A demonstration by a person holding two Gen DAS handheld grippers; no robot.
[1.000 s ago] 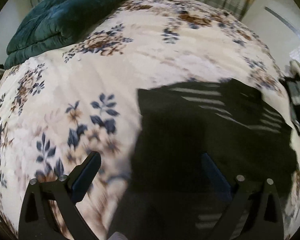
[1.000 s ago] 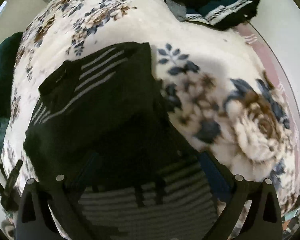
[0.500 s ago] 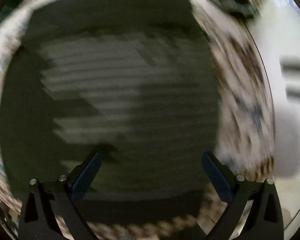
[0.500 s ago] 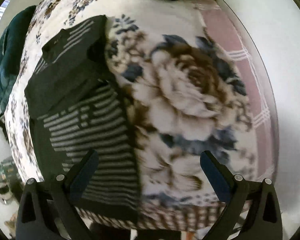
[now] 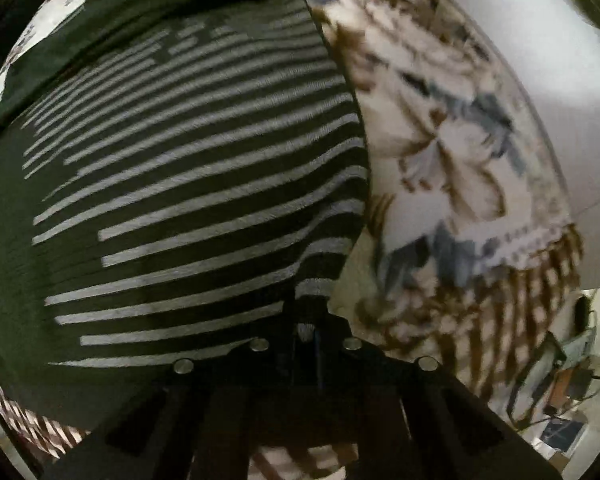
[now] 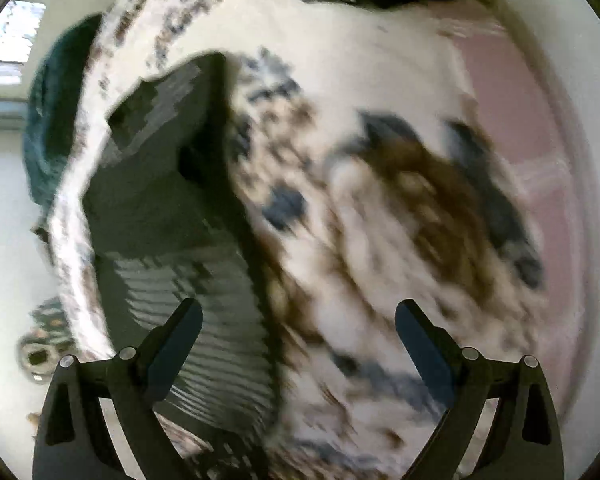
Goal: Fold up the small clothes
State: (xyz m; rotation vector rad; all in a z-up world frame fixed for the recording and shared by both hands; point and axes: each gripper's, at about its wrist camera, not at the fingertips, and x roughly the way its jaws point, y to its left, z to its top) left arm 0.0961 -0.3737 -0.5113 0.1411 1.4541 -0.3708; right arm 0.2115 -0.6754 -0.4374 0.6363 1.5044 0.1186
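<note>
A black knit sweater (image 5: 188, 168) with thin grey horizontal stripes lies spread flat on a floral bed, its lower right corner pinched and lifted slightly.

We note a floral blanket (image 6: 380, 208) in cream, brown and blue covering the bed, with a pink checked sheet (image 6: 512, 92) along its far edge. A dark green quilt (image 6: 56, 120) lies bunched at one side; a white wall (image 5: 548, 92) rises beyond.

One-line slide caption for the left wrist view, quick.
Left tongs shut on the lower right edge of the black striped sweater, spread on the floral blanket.
</note>
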